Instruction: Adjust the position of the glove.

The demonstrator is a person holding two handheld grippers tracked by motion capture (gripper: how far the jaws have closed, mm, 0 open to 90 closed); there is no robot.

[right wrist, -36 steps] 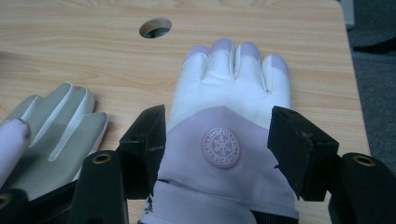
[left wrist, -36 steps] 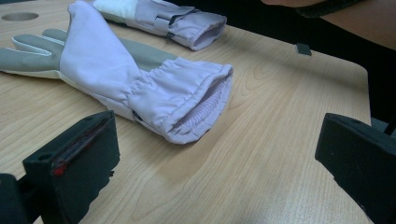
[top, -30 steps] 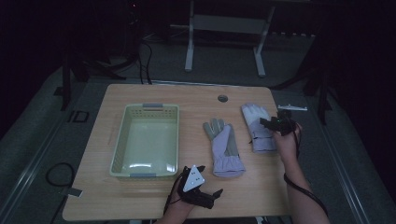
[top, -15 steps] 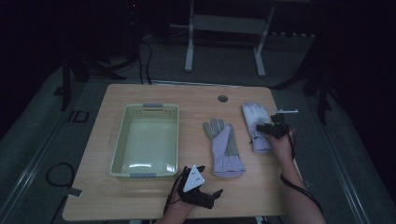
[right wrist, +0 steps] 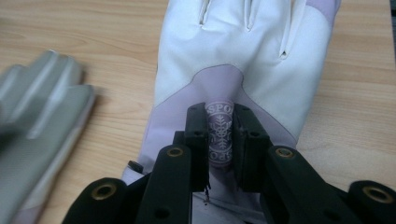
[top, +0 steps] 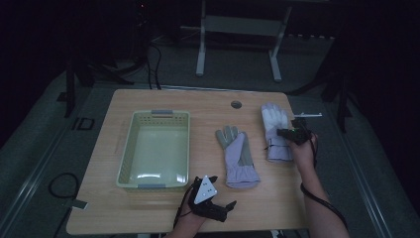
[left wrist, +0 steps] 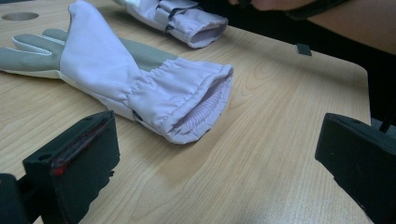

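the right gripper (right wrist: 219, 140) has slid in over the far glove (top: 275, 130) since a second ago, and its jaws have just been closing; now they pinch a fold of that glove's back. the left gripper (top: 214, 198) has not moved and its jaws stand wide, with nothing in them. the near glove (left wrist: 126, 84) lies flat just beside the basket (top: 128, 148). the far glove's cuff hides under the gripper. it lies near the table (top: 148, 218) edge, with bare wood between the gloves.
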